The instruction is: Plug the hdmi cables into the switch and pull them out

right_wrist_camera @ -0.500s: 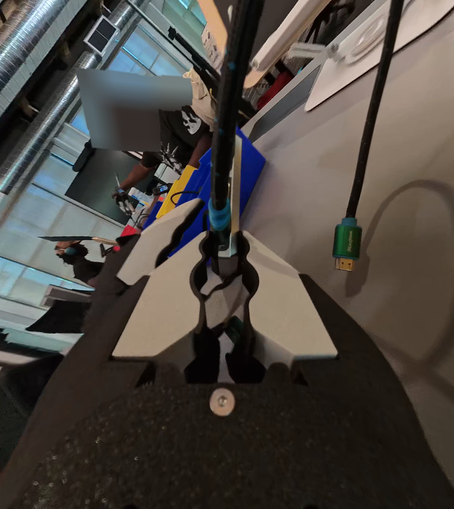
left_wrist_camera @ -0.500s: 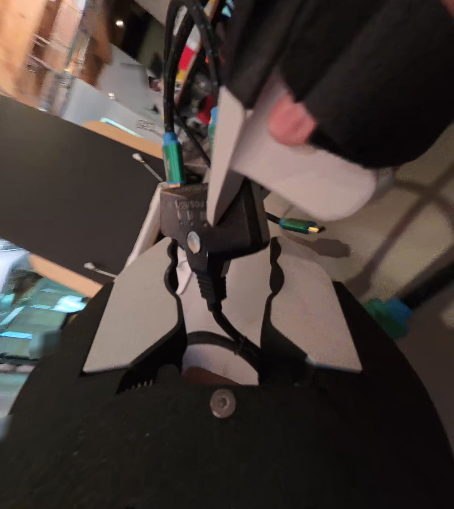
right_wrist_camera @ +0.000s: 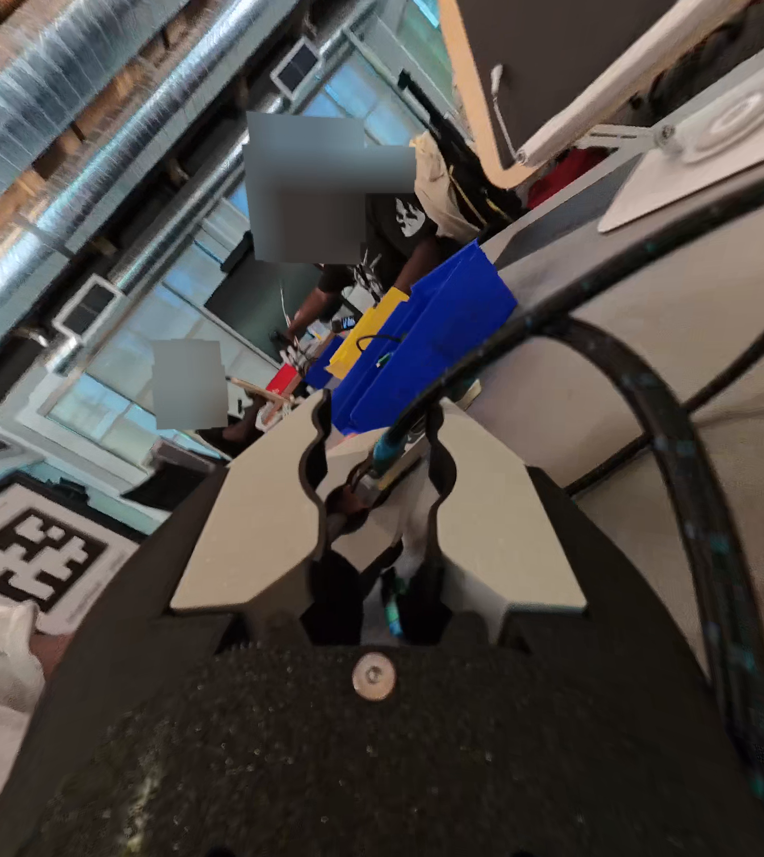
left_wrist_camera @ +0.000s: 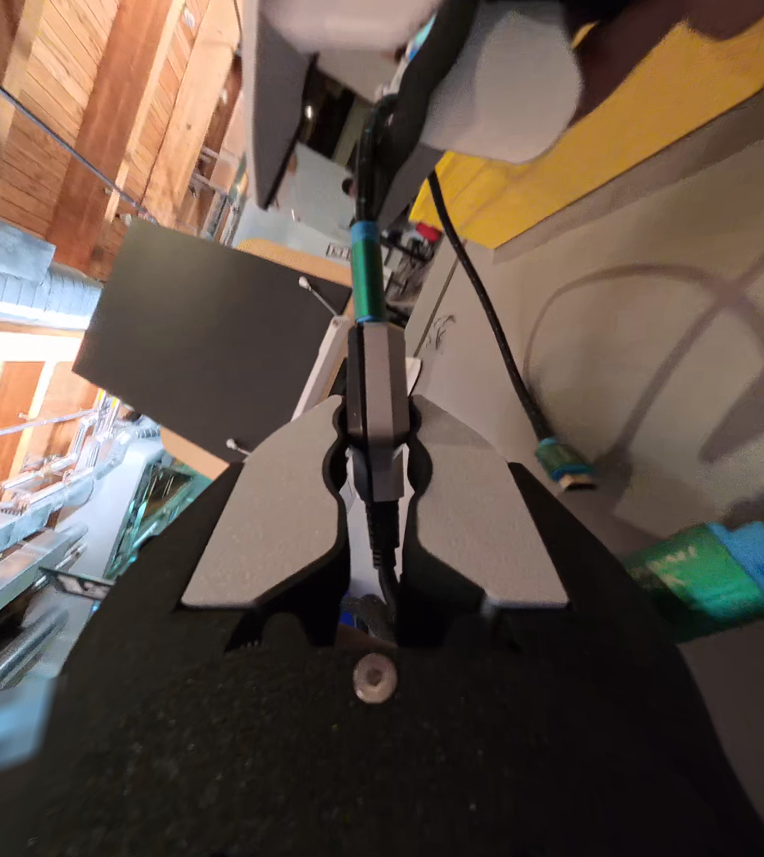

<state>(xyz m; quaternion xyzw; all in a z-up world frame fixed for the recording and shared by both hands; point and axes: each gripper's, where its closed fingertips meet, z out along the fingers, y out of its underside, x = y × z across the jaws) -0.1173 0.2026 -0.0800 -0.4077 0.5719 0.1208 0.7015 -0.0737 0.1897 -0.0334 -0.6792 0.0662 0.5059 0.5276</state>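
Where my left claw (left_wrist_camera: 377, 412) pinches in, it is clamped on the switch (left_wrist_camera: 376, 385), a slim dark grey block seen edge-on, its pale chamfered face catching the light. A green plug (left_wrist_camera: 367, 278) with blue end bands sits seated in the far end of the switch, its black braided cable (left_wrist_camera: 363, 153) running on ahead toward the right claw's pale fingers (left_wrist_camera: 500, 92). A stubby black lead (left_wrist_camera: 384, 547) leaves the near end and drops back between my fingers. Right of the claw, a second green plug (left_wrist_camera: 565, 463) lies loose on the grey surface (left_wrist_camera: 649, 324), gold tip bare; a third (left_wrist_camera: 704, 575), blurred, sits nearer and farther right.

My right claw (right_wrist_camera: 377, 408) stands narrowly parted; I think the teal-collared cable (right_wrist_camera: 391, 445) passes between its fingers, though the blur hides any contact. Beyond it are blue bins (right_wrist_camera: 440, 334) and a yellow bin (right_wrist_camera: 366, 334); ducting (right_wrist_camera: 69, 92) and windows fill the room behind.

The switch's long axis runs straight ahead from the left claw, with the plugged end pointing away.
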